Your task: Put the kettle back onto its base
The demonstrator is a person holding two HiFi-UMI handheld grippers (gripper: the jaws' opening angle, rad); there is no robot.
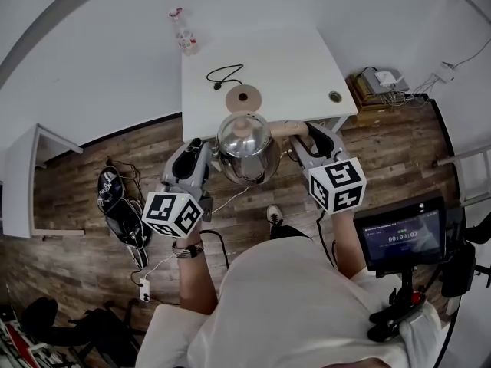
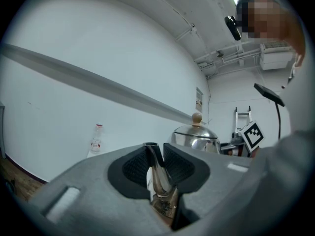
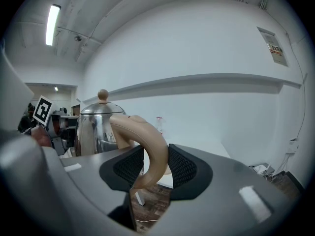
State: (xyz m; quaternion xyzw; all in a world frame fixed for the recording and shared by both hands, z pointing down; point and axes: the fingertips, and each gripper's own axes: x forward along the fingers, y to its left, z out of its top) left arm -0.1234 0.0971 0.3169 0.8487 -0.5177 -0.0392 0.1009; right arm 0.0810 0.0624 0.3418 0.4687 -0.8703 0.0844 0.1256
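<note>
A steel kettle with a wooden lid knob hangs in the air just off the white table's near edge, held between both grippers. My left gripper is shut on its spout, which stands upright between the ribbed pads. My right gripper is shut on the curved tan handle. The kettle body shows beyond the handle. Its round tan base lies on the table beyond the kettle, with a black cord running from it.
A clear bottle with a red cap stands at the table's far left corner. A grommet hole sits near the right edge. On the wooden floor are shoes and a bag at left and a screen on a stand at right.
</note>
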